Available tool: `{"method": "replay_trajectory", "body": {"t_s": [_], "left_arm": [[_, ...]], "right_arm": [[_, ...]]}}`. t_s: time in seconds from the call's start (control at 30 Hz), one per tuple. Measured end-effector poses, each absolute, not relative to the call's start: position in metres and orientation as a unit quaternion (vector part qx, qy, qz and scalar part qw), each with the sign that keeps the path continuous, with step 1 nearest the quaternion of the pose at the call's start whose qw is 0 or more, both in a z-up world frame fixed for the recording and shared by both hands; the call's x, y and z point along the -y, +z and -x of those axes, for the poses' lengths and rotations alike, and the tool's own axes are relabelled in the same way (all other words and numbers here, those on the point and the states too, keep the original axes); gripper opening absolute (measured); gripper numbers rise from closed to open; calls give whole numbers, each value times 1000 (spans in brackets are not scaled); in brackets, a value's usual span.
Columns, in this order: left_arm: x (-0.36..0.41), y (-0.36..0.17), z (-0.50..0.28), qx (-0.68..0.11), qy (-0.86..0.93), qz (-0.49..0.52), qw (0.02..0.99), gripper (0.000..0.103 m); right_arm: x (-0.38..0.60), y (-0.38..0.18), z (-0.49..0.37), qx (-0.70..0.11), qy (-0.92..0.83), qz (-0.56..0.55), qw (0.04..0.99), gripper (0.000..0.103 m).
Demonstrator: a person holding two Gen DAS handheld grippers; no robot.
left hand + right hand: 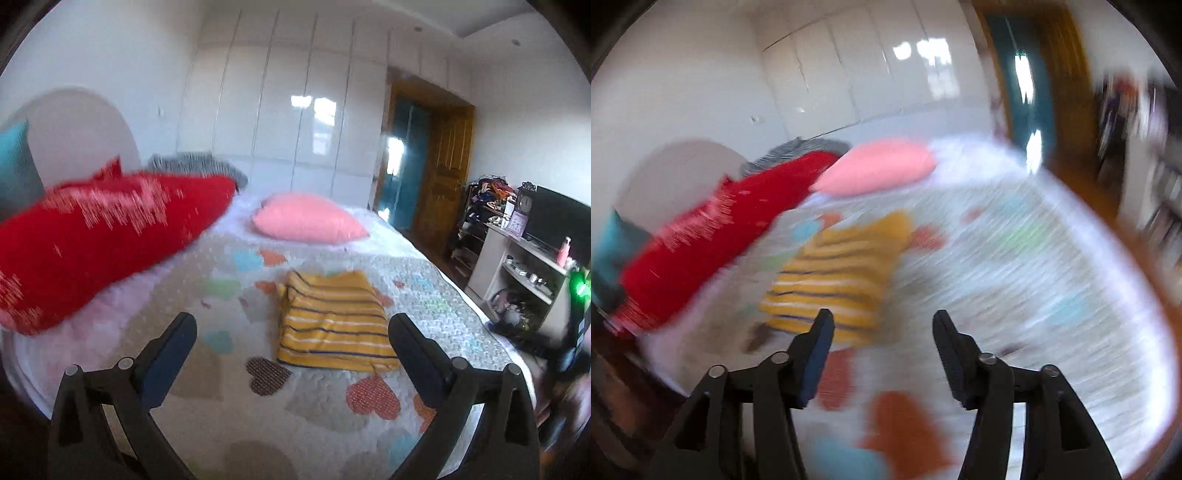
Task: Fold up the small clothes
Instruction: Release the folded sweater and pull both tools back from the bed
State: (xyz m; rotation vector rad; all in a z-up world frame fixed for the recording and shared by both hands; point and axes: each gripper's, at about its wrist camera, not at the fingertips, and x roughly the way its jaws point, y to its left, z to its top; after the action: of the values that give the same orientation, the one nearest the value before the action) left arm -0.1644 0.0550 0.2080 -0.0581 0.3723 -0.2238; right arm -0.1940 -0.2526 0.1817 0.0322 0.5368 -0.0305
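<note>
Bed quilt [424,295] w/ folded striped shirt [332,325]

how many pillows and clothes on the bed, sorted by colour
Red pillow: 1
Pink pillow: 1
Teal pillow: 1
Yellow striped garment, already folded: 1
Grey striped fabric behind the red pillow, kind unclear: 1
Total: 5
Left gripper and right gripper are both open and holding nothing.
</note>
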Motion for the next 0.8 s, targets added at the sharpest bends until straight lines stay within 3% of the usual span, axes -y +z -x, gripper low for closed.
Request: {"method": "replay_trajectory", "body": {"t_s": [0.17, 0.3, 0.43, 0.67, 0.8], "left_arm": [[-55, 230, 196, -123, -49, -5, 991, 103], [-55, 240, 212, -74, -43, 17, 996, 103], [-39, 231, 205, -108, -75, 0, 991, 103], [-9, 185, 180, -224, -106, -20, 969, 103], [-3, 160, 168, -276, -109, -18, 955, 103]], "right_arm": [[264, 246, 244, -227, -150, 215, 938, 76], [265, 261, 268, -218, -201, 291, 909, 84], [264, 242, 266, -233, -174, 254, 923, 87], [235, 145, 205, -325, -49, 77, 941, 87], [196, 110, 183, -352, -8, 76, 933, 86]]}}
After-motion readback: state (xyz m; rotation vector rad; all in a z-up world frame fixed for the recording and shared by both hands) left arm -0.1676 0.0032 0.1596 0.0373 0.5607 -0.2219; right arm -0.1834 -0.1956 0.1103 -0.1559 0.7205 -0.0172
